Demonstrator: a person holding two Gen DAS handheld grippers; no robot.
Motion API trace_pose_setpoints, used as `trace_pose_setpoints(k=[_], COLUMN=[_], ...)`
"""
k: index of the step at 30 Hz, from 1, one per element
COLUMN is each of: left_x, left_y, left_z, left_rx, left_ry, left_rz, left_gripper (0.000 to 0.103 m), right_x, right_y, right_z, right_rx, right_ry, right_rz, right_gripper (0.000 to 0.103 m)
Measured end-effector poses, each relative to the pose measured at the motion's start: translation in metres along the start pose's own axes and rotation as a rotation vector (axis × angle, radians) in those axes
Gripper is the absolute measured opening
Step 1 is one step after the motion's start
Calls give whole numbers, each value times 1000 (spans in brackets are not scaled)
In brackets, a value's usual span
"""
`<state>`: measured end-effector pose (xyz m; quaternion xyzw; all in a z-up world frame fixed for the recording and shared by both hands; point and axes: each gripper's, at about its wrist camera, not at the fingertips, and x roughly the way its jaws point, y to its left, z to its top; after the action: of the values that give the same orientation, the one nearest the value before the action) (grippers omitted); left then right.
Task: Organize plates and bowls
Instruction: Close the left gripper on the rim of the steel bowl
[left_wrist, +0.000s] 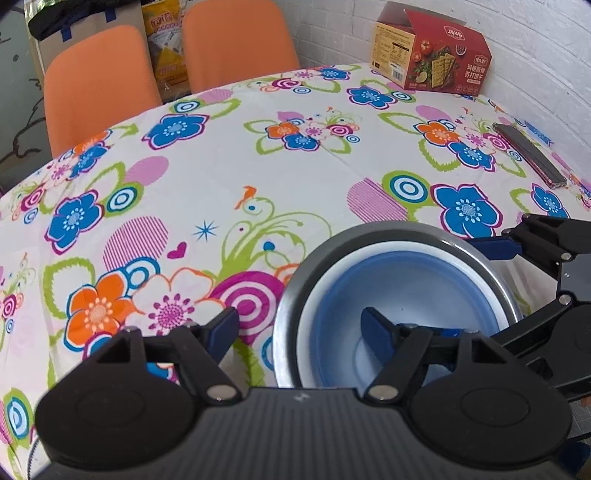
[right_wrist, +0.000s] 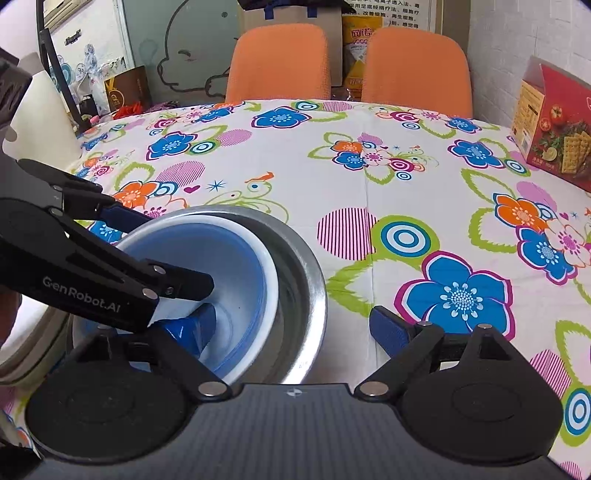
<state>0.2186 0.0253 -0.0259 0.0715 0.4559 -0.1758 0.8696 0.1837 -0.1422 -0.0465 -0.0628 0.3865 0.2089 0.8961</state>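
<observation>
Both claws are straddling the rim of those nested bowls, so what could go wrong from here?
The blue bowl sits loose inside the metal bowl, so lifting by one rim could tip it or slide it out. The left claw and right claw each have one finger inside the same bowls, so they could bump or pull against each other.

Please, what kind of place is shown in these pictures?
Probably a dining corner in a home or small staff room. A table with a flowered tablecloth stands against a white brick wall, two orange chairs are pushed up to it, and a cracker box sits on it.
</observation>
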Motion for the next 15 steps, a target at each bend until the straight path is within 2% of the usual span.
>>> trace_pose_setpoints(k=[10,15], left_x=[2,2], left_y=[8,13], left_z=[-4,-4], left_rx=[-31,-12], left_ry=[8,19], left_rz=[-35,-51], left_gripper=[79,79], right_x=[0,-1], right_y=[6,7], right_z=[-8,-9], right_rx=[33,41], right_ry=[-68,-73], right_rz=[-35,-42], right_gripper=[79,79])
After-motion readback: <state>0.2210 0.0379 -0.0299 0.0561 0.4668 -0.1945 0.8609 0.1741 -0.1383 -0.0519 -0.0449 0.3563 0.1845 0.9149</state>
